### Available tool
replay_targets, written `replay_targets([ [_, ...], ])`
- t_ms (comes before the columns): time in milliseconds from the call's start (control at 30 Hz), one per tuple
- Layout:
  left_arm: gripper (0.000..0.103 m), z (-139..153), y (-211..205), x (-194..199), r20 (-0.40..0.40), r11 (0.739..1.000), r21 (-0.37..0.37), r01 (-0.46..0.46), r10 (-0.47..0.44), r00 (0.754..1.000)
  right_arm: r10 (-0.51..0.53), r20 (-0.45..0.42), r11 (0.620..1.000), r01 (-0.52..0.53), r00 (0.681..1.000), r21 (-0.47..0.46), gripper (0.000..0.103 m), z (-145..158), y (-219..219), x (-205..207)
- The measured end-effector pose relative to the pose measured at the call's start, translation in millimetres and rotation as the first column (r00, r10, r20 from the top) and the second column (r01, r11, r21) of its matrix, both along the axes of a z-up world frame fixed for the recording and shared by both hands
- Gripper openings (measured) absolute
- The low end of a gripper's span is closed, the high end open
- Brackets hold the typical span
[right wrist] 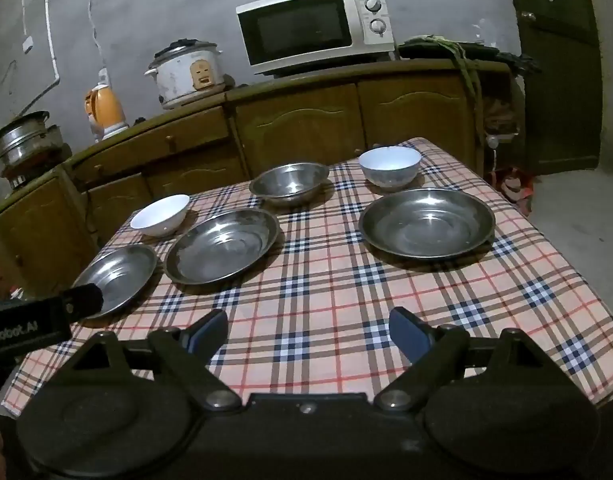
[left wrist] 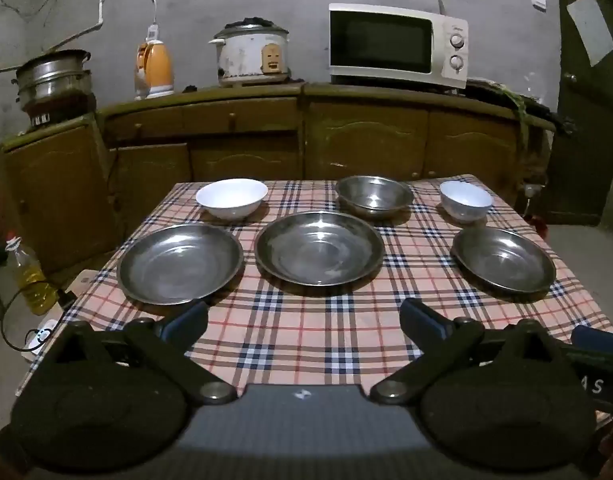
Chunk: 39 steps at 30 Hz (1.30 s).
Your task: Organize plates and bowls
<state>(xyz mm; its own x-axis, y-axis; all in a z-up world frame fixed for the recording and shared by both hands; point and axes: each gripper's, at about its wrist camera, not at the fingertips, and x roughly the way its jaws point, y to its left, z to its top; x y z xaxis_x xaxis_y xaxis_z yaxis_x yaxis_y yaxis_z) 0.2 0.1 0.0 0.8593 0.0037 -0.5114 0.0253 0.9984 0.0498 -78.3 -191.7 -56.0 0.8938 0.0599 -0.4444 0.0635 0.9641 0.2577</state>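
Observation:
Three steel plates lie in a row on the checked tablecloth: left plate [left wrist: 180,262] [right wrist: 116,276], middle plate [left wrist: 319,254] [right wrist: 222,244], right plate [left wrist: 504,258] [right wrist: 426,222]. Behind them stand a white bowl [left wrist: 231,197] [right wrist: 160,215], a steel bowl [left wrist: 374,194] [right wrist: 288,182] and a smaller white bowl [left wrist: 465,200] [right wrist: 389,167]. My left gripper [left wrist: 304,320] is open and empty above the table's near edge, in front of the left and middle plates. My right gripper [right wrist: 308,330] is open and empty, in front of the right plate.
The table [left wrist: 306,340] has a drop at its front and sides. Behind it is a wooden cabinet [left wrist: 306,136] with a microwave [left wrist: 398,46], rice cooker [left wrist: 250,54], orange kettle [left wrist: 156,66] and steel pots [left wrist: 52,74]. An oil bottle [left wrist: 28,276] stands on the floor at left.

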Motion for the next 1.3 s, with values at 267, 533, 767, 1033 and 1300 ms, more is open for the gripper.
replay_targets([
  [267, 0.103, -5.7, -11.5, -1.4, 0.001, 1.000, 0.002, 0.020, -0.020, 1.000, 0.002, -0.003, 1.000, -0.002, 1.000, 0.003, 0.102, -0.1, 5.2, -0.2],
  [533, 0.103, -9.0, 2.3, 4.2, -0.018, 0.998, -0.049, 0.028, -0.028, 0.999, -0.008, 0.005, 1.000, 0.008, 1.000, -0.015, 0.102, -5.9, 3.7, 2.7],
  [767, 0.103, -10.9, 6.4, 8.3, -0.016, 0.998, -0.051, 0.021, -0.022, 1.000, -0.058, 0.063, 0.994, 0.063, 0.996, -0.084, 0.102, -0.8, 7.2, 4.2],
  [1033, 0.103, -12.8, 8.5, 12.9, -0.015, 0.999, -0.046, 0.014, -0.015, 1.000, -0.064, 0.065, 0.996, 0.068, 0.996, -0.060, 0.102, -3.5, 2.2, 6.2],
  [1300, 0.103, -17.2, 13.2, 18.1, -0.026, 0.999, -0.053, -0.001, 0.000, 1.000, -0.071, 0.051, 0.995, 0.074, 0.996, -0.063, 0.102, -7.8, 4.7, 10.8],
])
